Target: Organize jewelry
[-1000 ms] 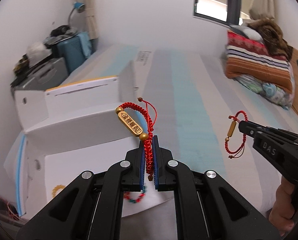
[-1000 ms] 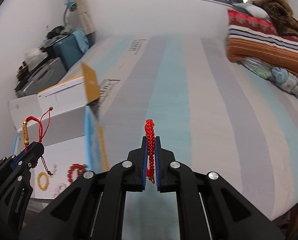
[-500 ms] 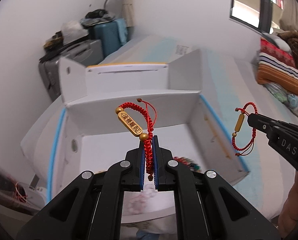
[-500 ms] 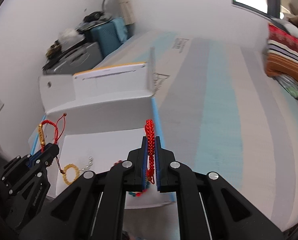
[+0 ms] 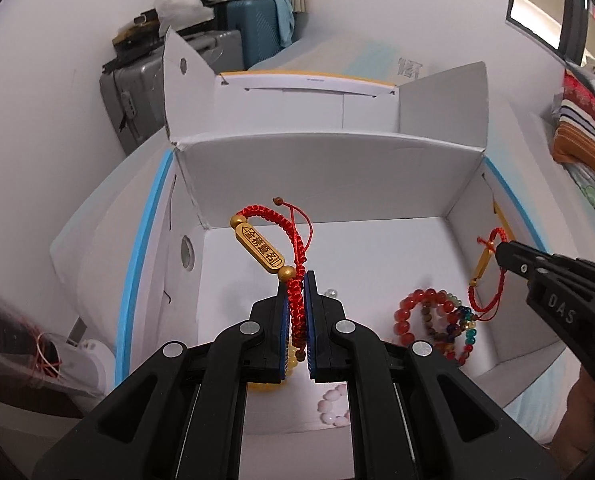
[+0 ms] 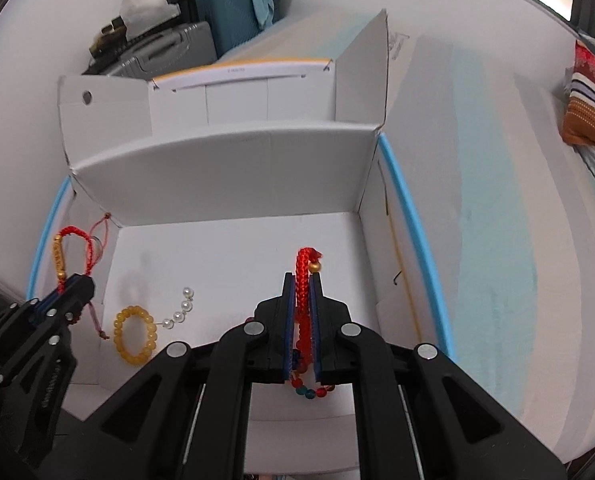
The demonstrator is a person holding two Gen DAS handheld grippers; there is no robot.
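Note:
My left gripper (image 5: 296, 280) is shut on a red cord bracelet with a gold bar charm (image 5: 262, 249), held above the open white box (image 5: 329, 176). My right gripper (image 6: 304, 280) is shut on a second red cord bracelet with a gold bead (image 6: 306, 268), also above the box. Each gripper shows in the other's view: the right one (image 5: 501, 250) with its bracelet (image 5: 483, 264), the left one (image 6: 79, 286) with its bracelet (image 6: 59, 258). On the box floor lie red and multicolour bead bracelets (image 5: 437, 320), a pink one (image 5: 335, 404), a yellow one (image 6: 134, 334) and a pearl strand (image 6: 181, 308).
The box sits on a striped blue, grey and white bed (image 6: 497, 220), its flaps raised at the back (image 6: 237, 92). Suitcases (image 5: 201, 60) stand against the wall behind. Folded blankets (image 5: 585, 128) lie at the right. A bag with clutter (image 5: 29, 360) is at the lower left.
Both grippers, each still holding its bracelet, have swung left from over the bed and dropped closer to the box; the box floor and its bead bracelets now show.

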